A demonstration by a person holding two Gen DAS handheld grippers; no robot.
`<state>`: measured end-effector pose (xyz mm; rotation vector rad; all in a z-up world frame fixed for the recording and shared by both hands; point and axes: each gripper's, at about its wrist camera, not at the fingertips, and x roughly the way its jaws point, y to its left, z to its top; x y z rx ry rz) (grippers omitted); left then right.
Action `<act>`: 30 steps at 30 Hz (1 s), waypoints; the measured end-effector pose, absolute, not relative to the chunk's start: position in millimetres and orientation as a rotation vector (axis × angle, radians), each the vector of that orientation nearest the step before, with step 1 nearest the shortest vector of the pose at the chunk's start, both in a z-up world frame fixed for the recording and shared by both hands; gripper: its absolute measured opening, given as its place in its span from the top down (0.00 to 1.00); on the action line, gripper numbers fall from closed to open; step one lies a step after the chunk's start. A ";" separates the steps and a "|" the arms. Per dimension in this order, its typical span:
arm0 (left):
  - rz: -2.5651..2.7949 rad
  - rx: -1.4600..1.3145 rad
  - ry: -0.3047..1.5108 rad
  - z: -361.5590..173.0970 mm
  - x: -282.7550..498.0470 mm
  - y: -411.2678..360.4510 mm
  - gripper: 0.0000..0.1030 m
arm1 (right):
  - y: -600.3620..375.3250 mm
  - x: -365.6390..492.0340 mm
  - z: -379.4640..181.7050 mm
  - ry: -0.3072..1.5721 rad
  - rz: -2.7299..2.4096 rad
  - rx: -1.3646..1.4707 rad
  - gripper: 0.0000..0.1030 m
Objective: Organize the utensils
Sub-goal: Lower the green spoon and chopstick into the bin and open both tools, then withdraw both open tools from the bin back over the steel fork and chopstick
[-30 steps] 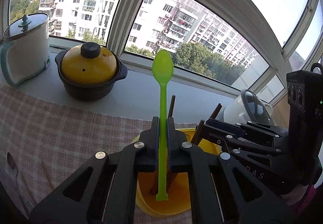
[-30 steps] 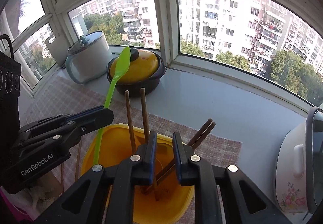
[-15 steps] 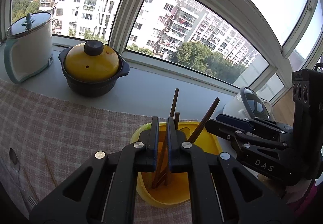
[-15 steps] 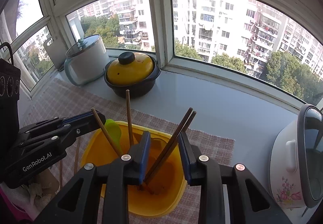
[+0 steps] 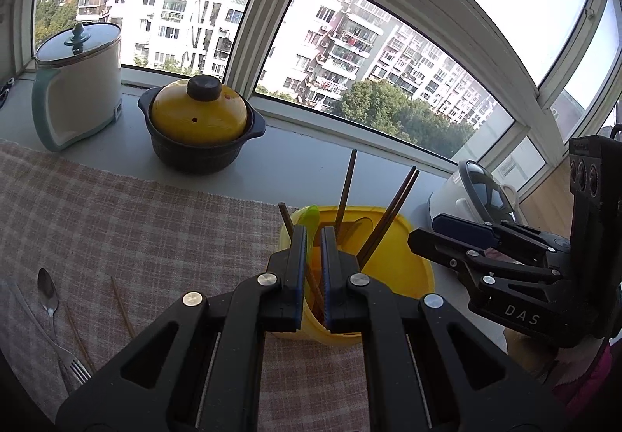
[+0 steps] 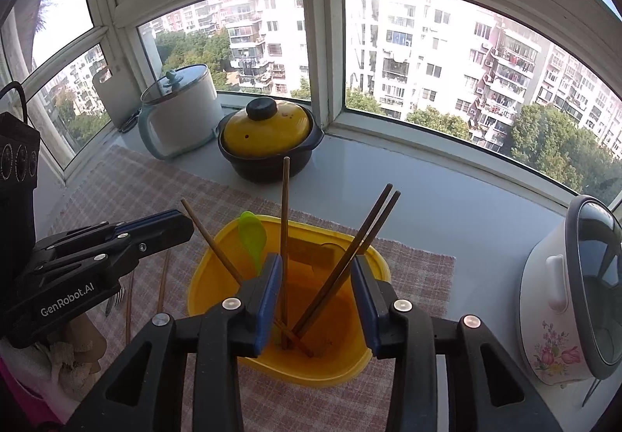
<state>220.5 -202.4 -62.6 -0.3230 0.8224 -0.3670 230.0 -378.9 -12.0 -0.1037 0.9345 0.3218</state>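
On the checked cloth by the window, yellow tub [image 6: 217, 272] holding upright chopsticks [image 6: 285, 222] and green spoon [image 6: 252, 237] for tidy storage; left claw [image 5: 311, 253] clenched empty, right claw [image 6: 317, 299] released, jaws just widening around nothing; metal spoon [image 5: 47, 288] and fork [image 5: 76, 368] await collection.

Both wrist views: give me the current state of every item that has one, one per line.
yellow container: upright, open-topped, on the checked cloth.
green spoon: in the container, bowl end up.
chopsticks: leaning in the container.
metal spoon: lying on the cloth, not yet sorted.
fork: lying on the cloth.
casserole pot: lid on.
left gripper: shut, holding nothing.
right gripper: open, fingers have just been opening, gripping nothing.
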 end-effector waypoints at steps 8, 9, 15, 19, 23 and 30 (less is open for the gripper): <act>-0.339 -0.314 0.826 -59.4 193.5 -164.2 0.96 | -363.6 200.7 -0.8 0.901 0.323 -0.117 0.45; -0.332 -0.310 0.826 -59.2 190.0 -158.2 0.96 | -361.0 197.2 0.3 0.898 0.326 -0.117 0.42; -0.266 -0.310 0.825 -59.6 166.6 -107.9 0.96 | -340.8 180.7 3.2 0.881 0.355 -0.130 0.27; -0.208 -0.306 0.838 -65.3 156.7 -71.1 0.96 | -325.7 172.8 3.6 0.854 0.374 -0.151 0.16; -0.147 -0.320 0.874 -77.6 151.5 -30.5 0.95 | -308.4 166.7 0.3 0.841 0.391 -0.178 0.12; -0.092 -0.299 0.941 -100.5 140.6 20.5 0.70 | -282.2 154.1 -9.0 0.824 0.411 -0.190 0.09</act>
